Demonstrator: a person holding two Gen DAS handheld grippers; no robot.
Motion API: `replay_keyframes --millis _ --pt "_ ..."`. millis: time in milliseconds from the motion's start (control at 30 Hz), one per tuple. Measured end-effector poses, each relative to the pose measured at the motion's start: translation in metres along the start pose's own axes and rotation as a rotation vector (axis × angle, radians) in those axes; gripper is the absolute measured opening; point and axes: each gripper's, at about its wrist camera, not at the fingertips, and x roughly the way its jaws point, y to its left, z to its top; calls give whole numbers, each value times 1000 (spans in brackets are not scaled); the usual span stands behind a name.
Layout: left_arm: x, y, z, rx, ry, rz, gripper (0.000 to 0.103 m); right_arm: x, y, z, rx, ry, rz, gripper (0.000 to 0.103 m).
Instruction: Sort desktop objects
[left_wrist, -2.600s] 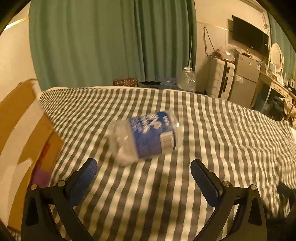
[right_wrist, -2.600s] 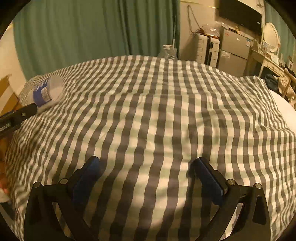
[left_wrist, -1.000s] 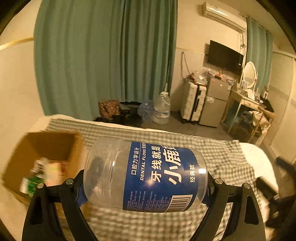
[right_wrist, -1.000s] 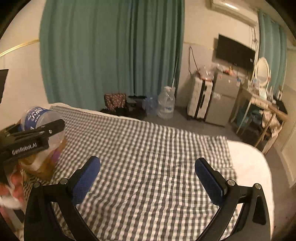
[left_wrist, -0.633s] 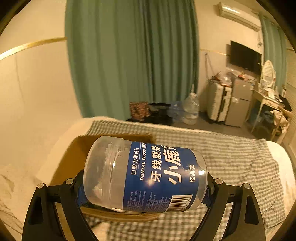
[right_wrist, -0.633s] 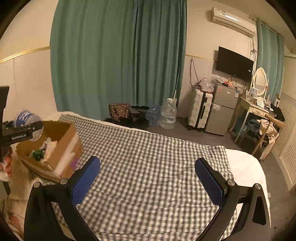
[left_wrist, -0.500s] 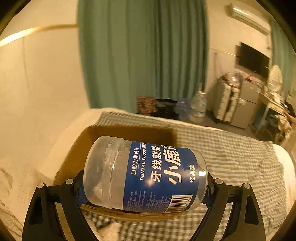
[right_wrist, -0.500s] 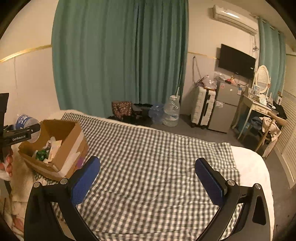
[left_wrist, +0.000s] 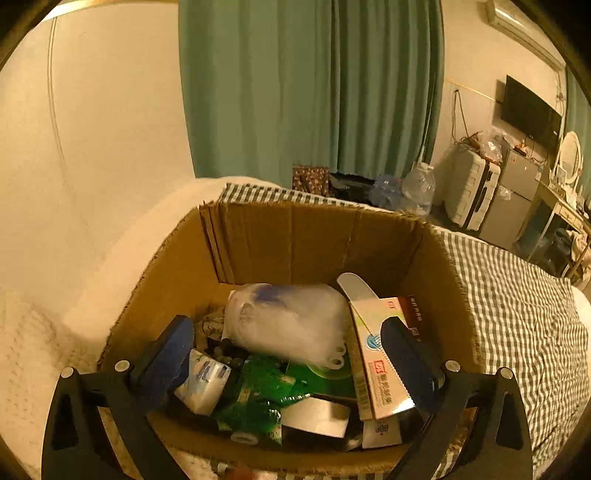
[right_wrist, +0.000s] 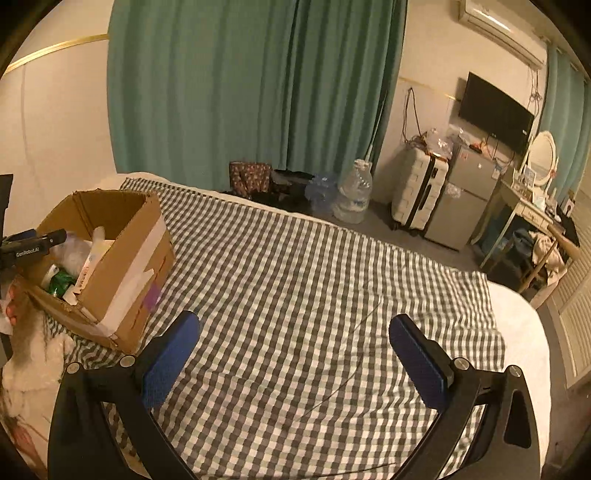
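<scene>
My left gripper is open above the brown cardboard box. The clear dental floss jar with the blue label lies blurred inside the box, on top of a toothpaste carton, green packets and other small items. My right gripper is open and empty above the checked bedsheet. In the right wrist view the box stands at the left edge of the bed, with the left gripper's finger over it.
Green curtains hang behind the bed. Water bottles, a white suitcase, a small fridge and a dressing table stand on the far right. A white fluffy cover lies left of the box.
My left gripper carried the jar over the box, opened and let it go; the jar now lies inside the box. My right gripper has stayed open above the bed.
</scene>
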Motion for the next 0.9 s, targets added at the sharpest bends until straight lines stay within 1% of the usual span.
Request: replay_keyframes --millis 33,100,200,233,300,400,467,533,600,667,767,900 --pt "-12 -4 -2 7 -24 -8 103 -2 0 -1 4 -2 4 103" --pt "-33 -10 -8 16 -46 -21 103 -9 -3 -6 13 -14 -1 103" --pt "-69 -33 -15 29 -80 -20 103 -24 -11 -15 46 -14 -9 103" --pt "-85 -46 -21 38 -104 -31 103 -30 -15 -19 66 -11 -2 103" --pt "-102 -64 -29 57 -125 -48 103 -40 -21 -28 103 -19 3 103" --pt "-126 -99 -41 78 -131 -93 103 -56 -29 -43 162 -37 -8 103" --pt "-136 -118 -49 78 -124 -147 103 -65 -32 -54 184 -39 -10 103" --pt "-141 -130 -55 81 -108 -171 103 -74 -36 -65 205 -44 -27 103" --pt "-145 -137 -59 72 -111 -179 103 -79 -40 -71 218 -39 -36 103" --pt "-149 -144 -64 74 -107 -186 103 -85 -43 -76 228 -43 -19 103" --pt "-154 -151 -69 98 -106 -173 103 -89 -43 -78 225 -52 -20 103" --pt "-156 -152 -70 102 -105 -180 103 -94 -46 -77 235 -61 -24 103"
